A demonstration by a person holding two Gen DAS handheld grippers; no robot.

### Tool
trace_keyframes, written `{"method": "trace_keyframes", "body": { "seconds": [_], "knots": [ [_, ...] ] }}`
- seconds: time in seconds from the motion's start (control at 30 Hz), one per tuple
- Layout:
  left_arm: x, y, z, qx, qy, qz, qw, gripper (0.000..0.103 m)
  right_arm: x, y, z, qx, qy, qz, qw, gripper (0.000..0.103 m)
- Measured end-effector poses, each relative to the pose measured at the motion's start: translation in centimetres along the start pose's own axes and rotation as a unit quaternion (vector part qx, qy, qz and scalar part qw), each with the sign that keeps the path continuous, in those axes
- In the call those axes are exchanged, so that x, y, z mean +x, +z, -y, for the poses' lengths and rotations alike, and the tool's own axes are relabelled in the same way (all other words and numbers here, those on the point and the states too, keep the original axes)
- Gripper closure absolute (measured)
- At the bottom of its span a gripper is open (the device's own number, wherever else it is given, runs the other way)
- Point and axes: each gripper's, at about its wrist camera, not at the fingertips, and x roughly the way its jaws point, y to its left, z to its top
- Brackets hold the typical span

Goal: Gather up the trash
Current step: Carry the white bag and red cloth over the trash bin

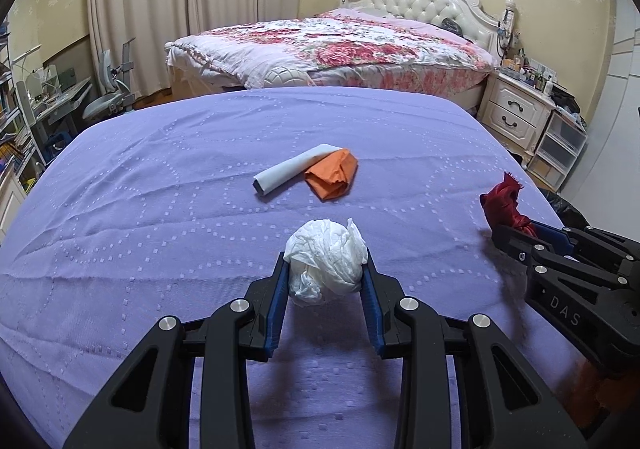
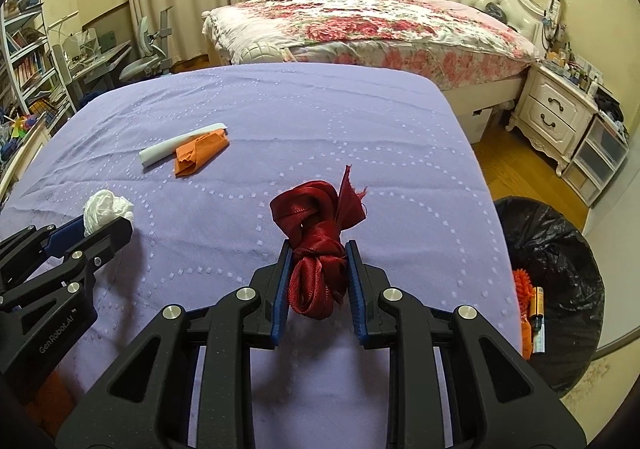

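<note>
Both grippers point forward and slant down over the purple bedcover [image 1: 160,177]. The left gripper [image 1: 326,269] pinches a crumpled white tissue [image 1: 326,261] between its blue pads. To its right, the right gripper [image 2: 318,269] clamps a knotted red ribbon [image 2: 318,237]. Ahead of both lie a rolled white paper [image 1: 294,168] and an orange cloth [image 1: 334,175], touching. Right of the right gripper stands a black-lined trash bin [image 2: 560,249].

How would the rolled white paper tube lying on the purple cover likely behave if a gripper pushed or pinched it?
The white paper tube looks hollow at its open end, so a pinch would probably flatten it. Being round, it may roll if nudged sideways, though the orange crumpled paper touching it could block that. It is probably very light.
</note>
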Motion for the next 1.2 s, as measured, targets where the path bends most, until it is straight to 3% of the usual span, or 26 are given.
{"method": "trace_keyframes", "body": {
  "seconds": [0.53,1.2],
  "knots": [
    [-0.9,0.9,4.9,0.033,-0.035,0.023,0.9986,0.069,-3.5,-1.3,5.3,0.046,-0.049,0.031,0.997,0.078],
    [-0.7,2.9,16.5,0.115,-0.109,0.052,0.9861,0.069,-6.8,-4.1,15.5,0.127,-0.146,0.051,0.98,0.078]
  ]
}}
